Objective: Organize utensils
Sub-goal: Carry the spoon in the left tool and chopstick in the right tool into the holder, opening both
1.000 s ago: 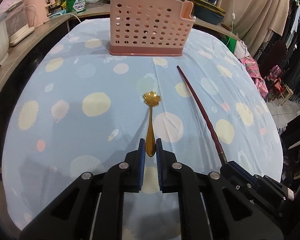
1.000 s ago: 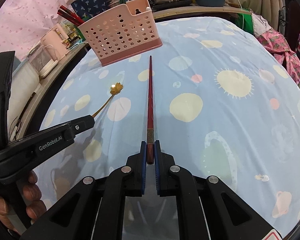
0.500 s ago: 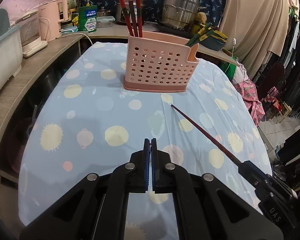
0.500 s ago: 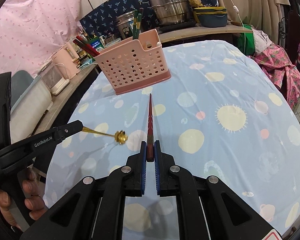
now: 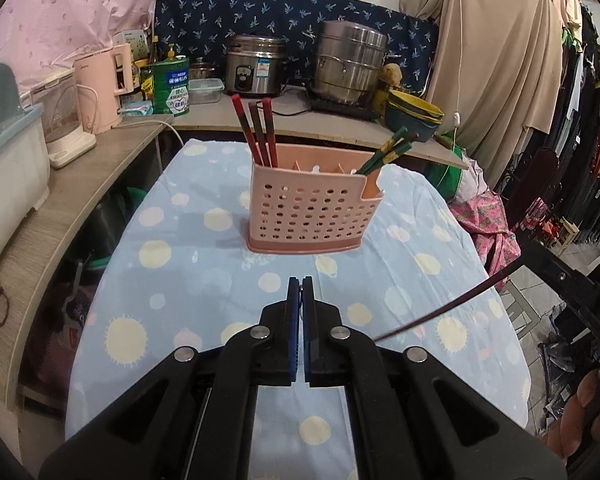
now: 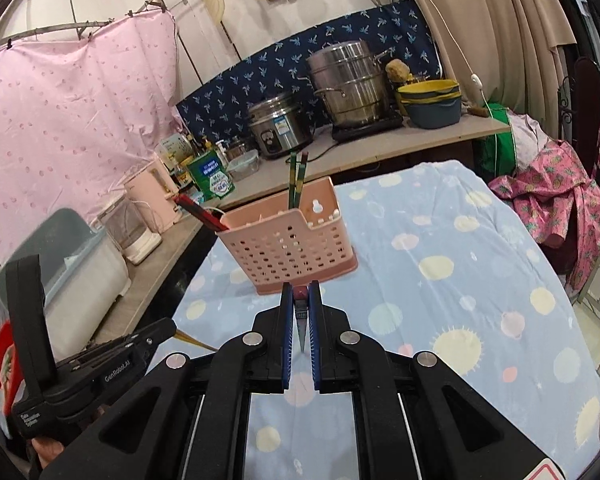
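Surface: counter [image 5: 204, 272] under a light-blue cloth with pale dots and suns. Wooden shelf [image 5: 40, 216] runs along the left and back: pink kettle [image 5: 100, 88], green tin [image 5: 171, 87], rice cooker [image 5: 254, 66], steel steamer pot [image 5: 350, 68], stacked bowls [image 5: 412, 114]. Pink sheet on the left wall, navy print behind the shelf, beige curtain and hanging clothes on the right.

Pink perforated utensil holder [image 5: 312, 208] stands upright mid-counter. Red chopsticks [image 5: 256, 132] stick up from its left end, green chopsticks [image 5: 384, 154] lean right out of its right end.

Left claw [image 5: 301, 292]: clenched, pads nearly together, angled down over the cloth toward the holder. Its own camera shows almost nothing between the pads. The right wrist view shows a gold spoon handle [image 6: 190, 338] coming out of its tip, pointing right and slightly down; the bowl end is hidden behind the right claw.

Right claw [image 6: 301, 300]: clenched on a dark red chopstick [image 6: 301, 294], which shows end-on, long axis running back between the pads. In the left wrist view the same chopstick [image 5: 452, 304] slants from upper right to lower left, clear above the cloth.

Fingers [image 6: 46, 448] of the person's left hand show under the left tool.
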